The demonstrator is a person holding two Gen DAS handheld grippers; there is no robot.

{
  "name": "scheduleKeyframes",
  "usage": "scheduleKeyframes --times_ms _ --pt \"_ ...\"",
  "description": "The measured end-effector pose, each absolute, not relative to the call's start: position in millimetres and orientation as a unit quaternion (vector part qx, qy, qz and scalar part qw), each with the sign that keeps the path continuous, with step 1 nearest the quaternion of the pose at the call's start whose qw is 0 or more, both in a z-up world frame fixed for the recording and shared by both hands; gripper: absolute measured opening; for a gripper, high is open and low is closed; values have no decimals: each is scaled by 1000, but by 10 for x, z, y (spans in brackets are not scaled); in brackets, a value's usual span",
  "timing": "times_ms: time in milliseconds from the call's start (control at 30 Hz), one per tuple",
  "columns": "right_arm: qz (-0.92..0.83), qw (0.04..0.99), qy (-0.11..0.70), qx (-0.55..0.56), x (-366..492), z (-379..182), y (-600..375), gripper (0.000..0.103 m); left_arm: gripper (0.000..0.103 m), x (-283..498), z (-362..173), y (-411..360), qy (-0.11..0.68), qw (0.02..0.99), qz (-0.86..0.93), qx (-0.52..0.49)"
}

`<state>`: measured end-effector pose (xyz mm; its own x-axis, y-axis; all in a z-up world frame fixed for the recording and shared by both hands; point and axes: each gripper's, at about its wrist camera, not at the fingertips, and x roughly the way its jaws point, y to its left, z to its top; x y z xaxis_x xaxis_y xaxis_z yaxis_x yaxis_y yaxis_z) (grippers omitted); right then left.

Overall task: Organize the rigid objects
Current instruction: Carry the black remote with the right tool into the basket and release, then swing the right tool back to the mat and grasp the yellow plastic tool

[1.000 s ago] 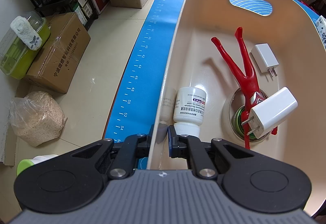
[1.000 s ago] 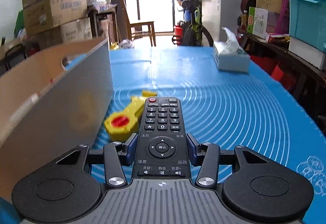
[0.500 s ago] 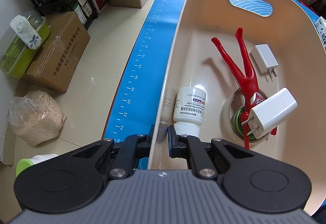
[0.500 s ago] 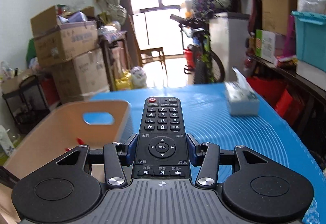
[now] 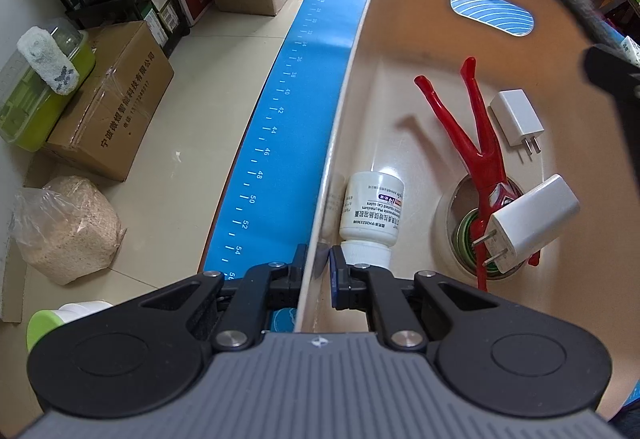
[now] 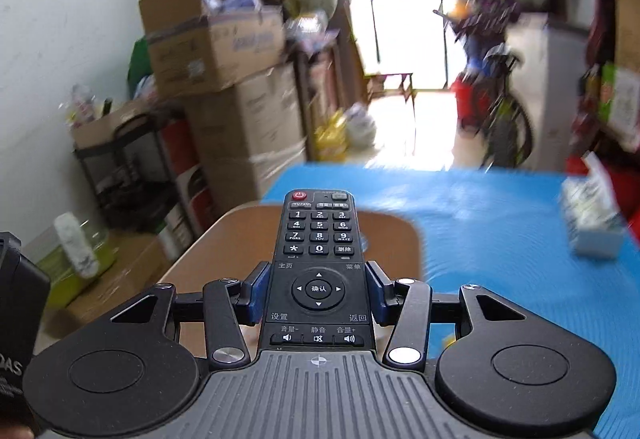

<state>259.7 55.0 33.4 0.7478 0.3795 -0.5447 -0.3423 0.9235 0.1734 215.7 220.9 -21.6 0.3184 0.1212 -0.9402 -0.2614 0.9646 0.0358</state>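
Right tool [image 6: 319,289] grasps the black button remote [image 6: 319,239], poised above the beige plastic bin [image 5: 360,79]. Left tool [image 5: 318,265] clenched on bin rim. Risk: dropped remote strikes white charger [image 5: 532,221] or bottle [image 5: 370,211].

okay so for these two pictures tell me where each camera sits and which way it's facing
Left wrist: on the left gripper, looking steeply down into the beige bin; the gripper is shut on its near rim.
Right wrist: on the right gripper, tilted down over the blue mat; the gripper is shut on the remote control.
Shared: the bin, mat and green box.
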Motion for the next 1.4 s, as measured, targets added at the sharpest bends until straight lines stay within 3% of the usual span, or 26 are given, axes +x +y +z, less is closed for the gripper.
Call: scheduleKeyframes --times_ms 533,600,733,833,900,1400 --pt "193 888 413 -52 2959 -117 1023 54 12 2162 -219 2199 572 810 117 -60" --pt "193 881 428 -59 2979 -162 1046 48 12 2161 -215 2206 572 810 117 -60" --pt "193 873 444 -54 3013 -194 1032 47 12 2155 -209 2207 572 810 117 -58" --pt "193 877 438 -42 3008 -178 982 49 12 2155 -210 2216 572 810 117 -59" --pt "199 882 426 -28 2987 -148 924 58 12 2154 -207 2220 572 810 116 -59" --pt "162 942 293 -5 2733 434 119 71 12 2149 -205 2238 573 809 117 -58"
